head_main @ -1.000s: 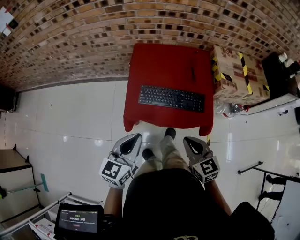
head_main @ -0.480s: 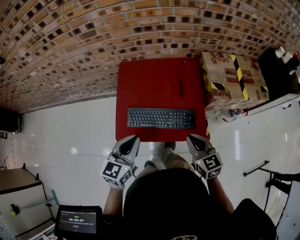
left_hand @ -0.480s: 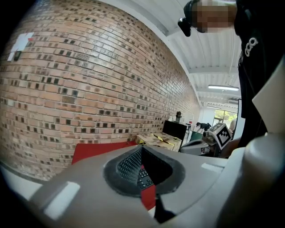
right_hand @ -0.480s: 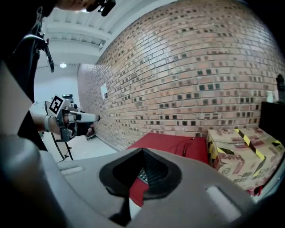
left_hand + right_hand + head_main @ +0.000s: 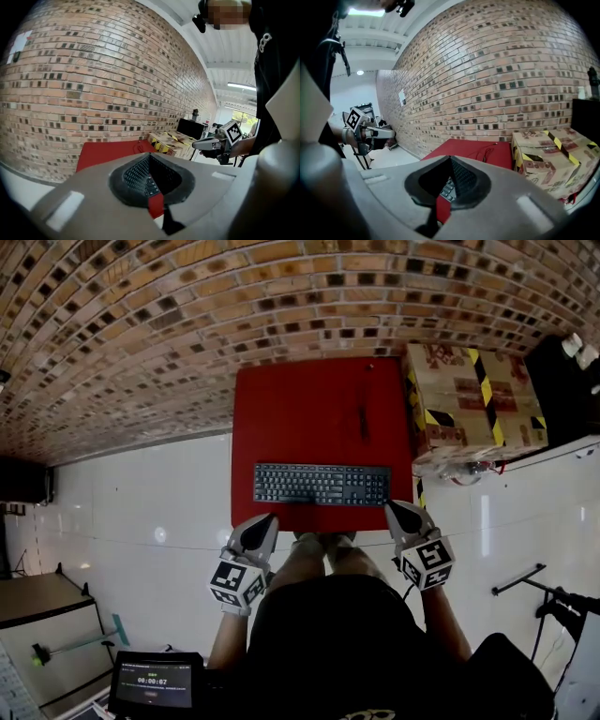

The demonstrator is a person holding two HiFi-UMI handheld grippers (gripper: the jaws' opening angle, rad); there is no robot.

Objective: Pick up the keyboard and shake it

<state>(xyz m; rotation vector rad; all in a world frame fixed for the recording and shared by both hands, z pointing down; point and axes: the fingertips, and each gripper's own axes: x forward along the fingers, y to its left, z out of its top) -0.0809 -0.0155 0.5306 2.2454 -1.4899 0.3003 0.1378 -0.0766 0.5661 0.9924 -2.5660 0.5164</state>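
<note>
Left claw (image 5: 267, 520) and right claw (image 5: 395, 508) both closed, empty, at near edge of counter (image 5: 309, 399). Keyboard (image 5: 321, 484) lies untouched; grasp, lift, shake all remain.

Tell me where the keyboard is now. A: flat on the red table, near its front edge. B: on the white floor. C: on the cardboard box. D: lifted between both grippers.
A: the keyboard lies flat on the red table by its near edge; the left gripper and right gripper are shut and empty.
</note>
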